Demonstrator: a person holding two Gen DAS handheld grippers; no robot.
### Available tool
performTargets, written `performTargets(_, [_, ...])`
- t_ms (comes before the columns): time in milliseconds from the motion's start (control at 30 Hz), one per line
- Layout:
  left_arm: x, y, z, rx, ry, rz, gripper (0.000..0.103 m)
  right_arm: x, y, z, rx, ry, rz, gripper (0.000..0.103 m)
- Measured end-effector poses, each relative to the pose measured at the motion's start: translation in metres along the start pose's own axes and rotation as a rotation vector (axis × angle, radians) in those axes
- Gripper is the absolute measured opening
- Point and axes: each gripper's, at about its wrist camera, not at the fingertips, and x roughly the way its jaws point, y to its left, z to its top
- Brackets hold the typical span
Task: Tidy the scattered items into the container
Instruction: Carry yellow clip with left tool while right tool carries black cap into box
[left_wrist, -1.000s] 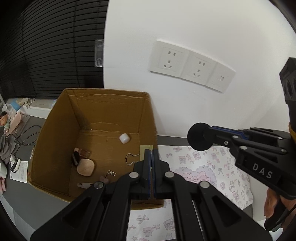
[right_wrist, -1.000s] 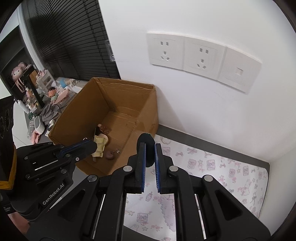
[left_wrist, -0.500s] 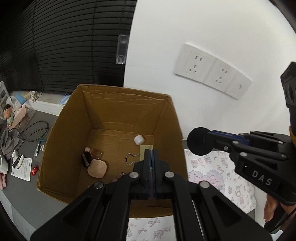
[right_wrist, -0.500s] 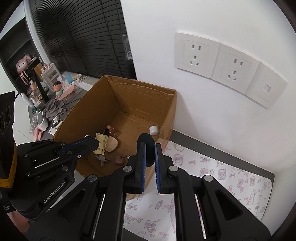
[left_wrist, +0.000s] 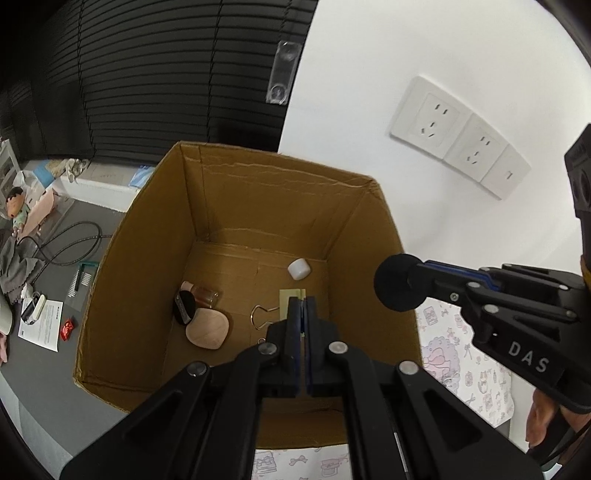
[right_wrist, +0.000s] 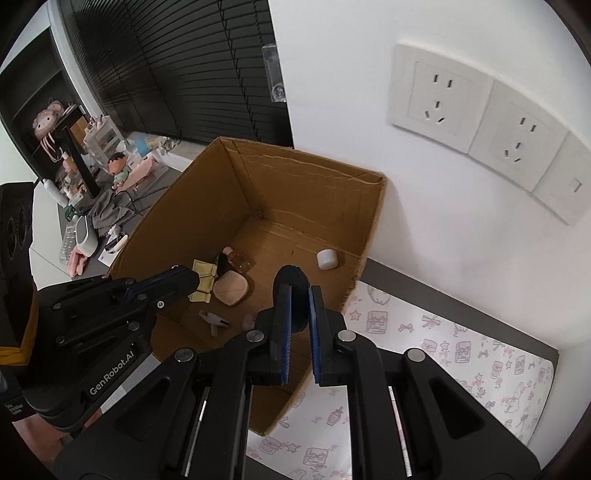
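both claws hang over the open cardboard box (left_wrist: 236, 192), which stands at the back of the surface (right_wrist: 399, 273) against the white wall, its far wall by the black blinds.

the left claw (left_wrist: 302, 310) is closed on a pale yellow-green clip (left_wrist: 291, 295), a folded flat piece with a wire loop handle (left_wrist: 260, 317) sticking out to the left; in the right wrist view the same clip (right_wrist: 203, 282) shows at the tip of the left claw (right_wrist: 190, 278), above the box's left half.

the right claw (right_wrist: 298, 295) is clamped on a black round puff (right_wrist: 291, 280), its blue pads pressing the two flat sides; in the left wrist view the puff (left_wrist: 397, 282) sits at the end of the right claw (left_wrist: 413, 282), just above the box's right wall.

on the box floor lie a small white cap (left_wrist: 297, 268) near the far right corner, a beige rounded compact (left_wrist: 207, 330) towards the left, a black disc (left_wrist: 184, 308) leaning just behind it, and a small amber glass bottle (left_wrist: 203, 295) beside that. a light clip (right_wrist: 214, 320) lies nearer the front wall.

to the right of the box a white mat with pink prints (right_wrist: 461, 354) covers the surface. left of the box, a black cable (left_wrist: 70, 240), papers and a small figurine (left_wrist: 16, 206) lie scattered.
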Motion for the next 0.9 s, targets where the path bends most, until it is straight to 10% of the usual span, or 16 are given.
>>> performTargets(900, [0.044, 0.032, 0.002, -0.063, 0.089, 0.021, 0.001, 0.072, 0.017, 0.013, -0.025, 0.126, 0.028, 0.009])
